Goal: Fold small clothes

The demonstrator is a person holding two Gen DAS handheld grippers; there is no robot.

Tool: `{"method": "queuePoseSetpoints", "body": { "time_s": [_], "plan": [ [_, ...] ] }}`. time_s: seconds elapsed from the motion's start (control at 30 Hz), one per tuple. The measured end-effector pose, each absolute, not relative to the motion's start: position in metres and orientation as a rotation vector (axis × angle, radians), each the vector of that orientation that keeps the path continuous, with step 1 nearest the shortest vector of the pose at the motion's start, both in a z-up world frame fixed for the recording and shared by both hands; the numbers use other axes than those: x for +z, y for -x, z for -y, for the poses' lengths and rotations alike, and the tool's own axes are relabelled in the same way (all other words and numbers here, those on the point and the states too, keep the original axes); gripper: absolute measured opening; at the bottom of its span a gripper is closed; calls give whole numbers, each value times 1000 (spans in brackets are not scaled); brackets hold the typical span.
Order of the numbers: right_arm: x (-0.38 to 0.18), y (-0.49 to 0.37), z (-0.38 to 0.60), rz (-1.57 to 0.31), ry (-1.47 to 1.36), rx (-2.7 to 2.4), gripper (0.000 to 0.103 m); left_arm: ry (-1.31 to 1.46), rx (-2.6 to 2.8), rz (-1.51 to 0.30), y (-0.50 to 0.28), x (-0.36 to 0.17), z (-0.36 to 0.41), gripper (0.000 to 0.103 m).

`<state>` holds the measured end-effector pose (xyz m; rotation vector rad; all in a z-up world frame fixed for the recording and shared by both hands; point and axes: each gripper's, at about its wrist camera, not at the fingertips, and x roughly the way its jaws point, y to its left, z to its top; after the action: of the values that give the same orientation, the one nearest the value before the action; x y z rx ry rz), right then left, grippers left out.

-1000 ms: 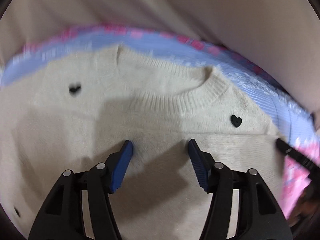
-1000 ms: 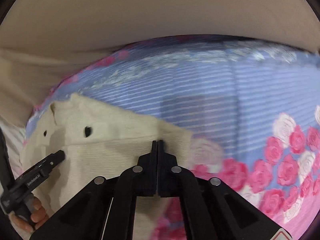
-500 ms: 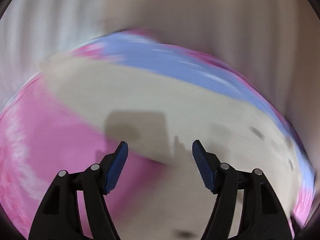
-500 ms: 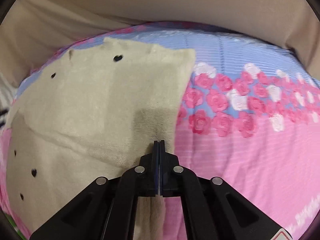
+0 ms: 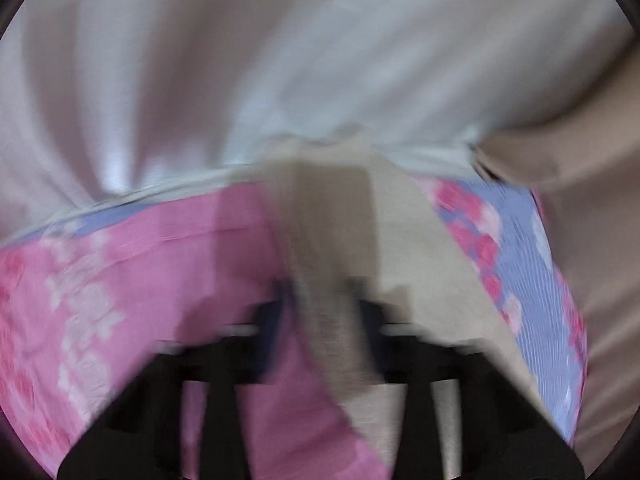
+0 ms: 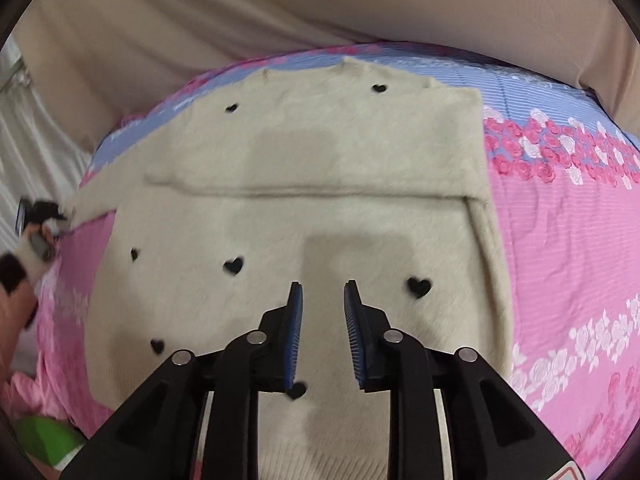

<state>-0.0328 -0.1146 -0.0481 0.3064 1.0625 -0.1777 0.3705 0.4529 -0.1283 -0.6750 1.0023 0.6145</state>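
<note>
Cream heart-dotted sweater (image 6: 320, 208) lying flat mid-bed on the floral bedsheet (image 6: 560, 240), right sleeve already folded across the chest, left sleeve pinched in the just-closed left hand-held gripper (image 5: 320, 320) and apparently next to fold; the right hand-held gripper (image 6: 322, 308), jaws just parting, holds nothing.

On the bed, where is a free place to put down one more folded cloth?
The pink floral bedsheet right of the cream sweater lies bare, up to the rose band. The left strip is crowded: the left gripper grips the sleeve there. The right gripper hangs open above the sweater's middle.
</note>
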Motion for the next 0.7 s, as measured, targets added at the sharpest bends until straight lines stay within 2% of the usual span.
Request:
{"method": "queuePoseSetpoints", "body": {
  "time_s": [0.07, 0.23, 0.43, 0.57, 0.7],
  "plan": [
    [-52, 32, 114, -1060, -311, -179, 28, 624, 594, -954, -381, -114, -437, 7],
    [-55, 29, 114, -1056, -342, -175, 29, 485, 355, -782, -393, -28, -343, 6],
    [-47, 34, 127, -998, -392, -158, 29, 382, -101, -647, -368, 81, -143, 6],
    [-48, 50, 150, -969, -439, -185, 29, 309, -351, -693, -342, 83, -9, 7],
    [-59, 79, 185, -963, -502, -232, 30, 240, -464, -899, -319, 9, 108, 12]
  ]
}}
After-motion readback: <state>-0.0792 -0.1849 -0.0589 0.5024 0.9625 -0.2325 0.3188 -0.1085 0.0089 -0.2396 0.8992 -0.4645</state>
